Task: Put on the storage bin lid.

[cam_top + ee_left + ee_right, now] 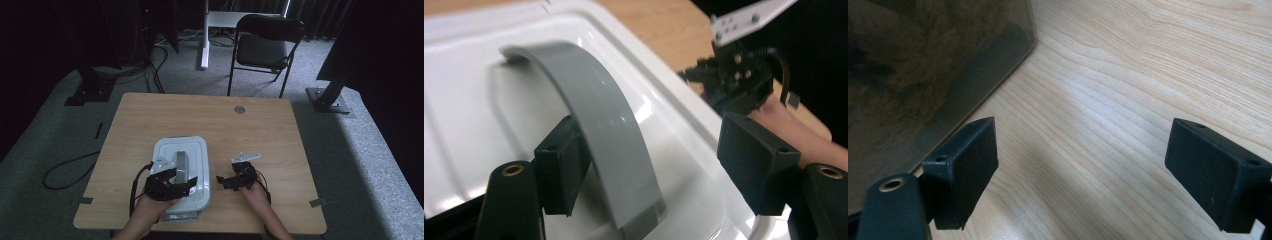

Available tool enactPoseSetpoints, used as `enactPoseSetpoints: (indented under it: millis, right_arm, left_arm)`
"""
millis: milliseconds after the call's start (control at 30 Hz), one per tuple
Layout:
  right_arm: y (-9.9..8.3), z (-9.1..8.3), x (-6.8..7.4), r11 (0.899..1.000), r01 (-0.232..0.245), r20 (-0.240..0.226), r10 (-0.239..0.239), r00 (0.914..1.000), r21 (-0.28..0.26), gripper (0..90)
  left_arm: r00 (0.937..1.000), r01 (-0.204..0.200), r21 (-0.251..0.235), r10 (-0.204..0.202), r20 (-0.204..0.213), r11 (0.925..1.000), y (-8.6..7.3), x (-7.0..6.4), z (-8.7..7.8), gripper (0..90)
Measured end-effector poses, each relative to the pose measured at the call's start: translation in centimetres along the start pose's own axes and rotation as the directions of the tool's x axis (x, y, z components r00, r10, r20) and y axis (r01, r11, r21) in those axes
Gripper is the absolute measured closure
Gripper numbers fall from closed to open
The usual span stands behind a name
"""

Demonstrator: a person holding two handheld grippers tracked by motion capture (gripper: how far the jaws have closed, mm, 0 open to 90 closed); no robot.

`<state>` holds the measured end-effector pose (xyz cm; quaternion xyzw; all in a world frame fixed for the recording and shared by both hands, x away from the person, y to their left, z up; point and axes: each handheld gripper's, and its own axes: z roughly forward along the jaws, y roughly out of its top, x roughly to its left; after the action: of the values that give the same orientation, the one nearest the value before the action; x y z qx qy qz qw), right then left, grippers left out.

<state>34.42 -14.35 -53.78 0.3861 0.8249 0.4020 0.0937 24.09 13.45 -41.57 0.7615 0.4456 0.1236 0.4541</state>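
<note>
Left gripper (644, 170) straddles the curved grey plastic handle (599, 125) of a white plastic lidded box (181, 172), fingers apart.
Off-centre closing could skid off the handle; the right gripper (1083, 172), fingers apart, hovers over the wooden counter (1148, 75), bracing nothing.

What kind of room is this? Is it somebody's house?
Probably a lab or studio, not a house: grey carpet, a light wooden table, a black folding chair, dark metal stands and black cables on the floor.
</note>
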Motion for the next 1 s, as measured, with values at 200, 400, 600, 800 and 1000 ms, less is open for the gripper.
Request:
enactPoseSetpoints:
  millis: [200, 400, 600, 800, 1000]
  right_arm:
    - [0.0, -0.3, -0.1, 1.0, -0.008, 0.004, 0.008, 1.0, -0.009, 12.9]
    - [0.0, -0.4, -0.3, 1.0, -0.012, 0.01, 0.012, 0.9999, -0.009, 12.9]
    - [-0.1, -0.5, -0.5, 1.0, -0.014, 0.015, 0.014, 0.9998, -0.013, 12.9]
    - [-0.1, -0.5, -0.6, 1.0, -0.014, 0.018, 0.014, 0.9997, -0.016, 12.9]
    - [-0.1, -0.5, -0.5, 1.0, -0.01, 0.021, 0.01, 0.9997, -0.021, 12.9]
  left_arm:
    - [1.0, 0.01, -0.038, -0.01, -0.001, 0.9992, -0.1, 0.7, -1.4, 29.1]
    - [0.9988, 0.014, -0.074, -0.017, -0.045, 0.9972, -0.2, 2.3, -2.7, 27.3]
    - [0.9948, 0.037, -0.086, -0.045, -0.091, 0.9956, -1.0, 4.8, -3.4, 27.2]
    - [0.9926, 0.015, -0.07, -0.023, -0.119, 0.9974, -2.1, 6.9, -3.7, 17.5]
    - [0.987, 0.008, -0.082, -0.021, -0.159, 0.9966, -3.2, 8.5, -3.8, 10.6]
